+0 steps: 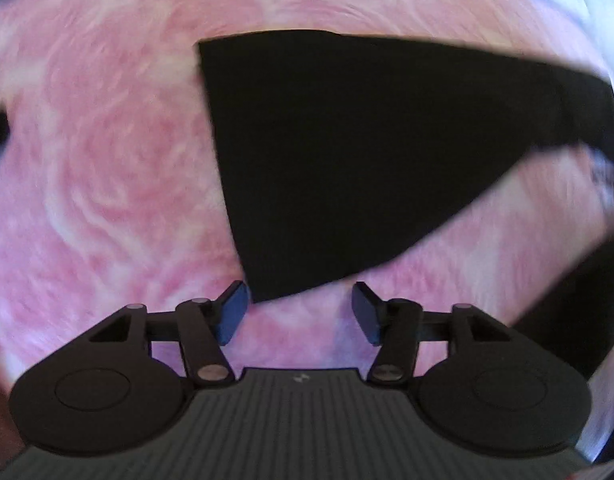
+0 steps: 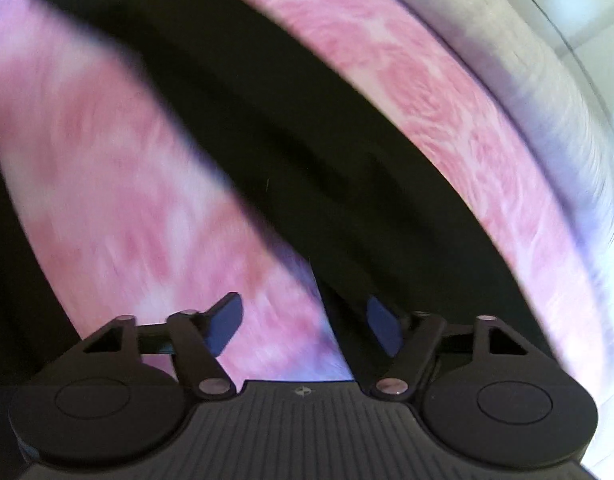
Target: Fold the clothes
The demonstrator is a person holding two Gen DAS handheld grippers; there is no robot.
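Left wrist view, left gripper (image 1: 301, 312) with jaws wide and empty, black garment (image 1: 347, 152) flat on pink swirled cover (image 1: 99, 160), its corner just ahead, right wrist view, blurred, right gripper (image 2: 305, 326) jaws wide, black garment (image 2: 267, 128) stretching diagonally across pink swirled cover (image 2: 107, 200), its edge by the right fingertip (image 2: 383, 326).

The left gripper (image 1: 301, 312) hangs over a pink marbled cover (image 1: 107, 168), its blue-padded fingers (image 1: 231, 312) spread wide with nothing between them. A black garment (image 1: 347, 152) lies flat on the cover, one pointed corner reaching down to just beside the left pad. The cloth stretches off toward the right edge. The whole view is blurred.
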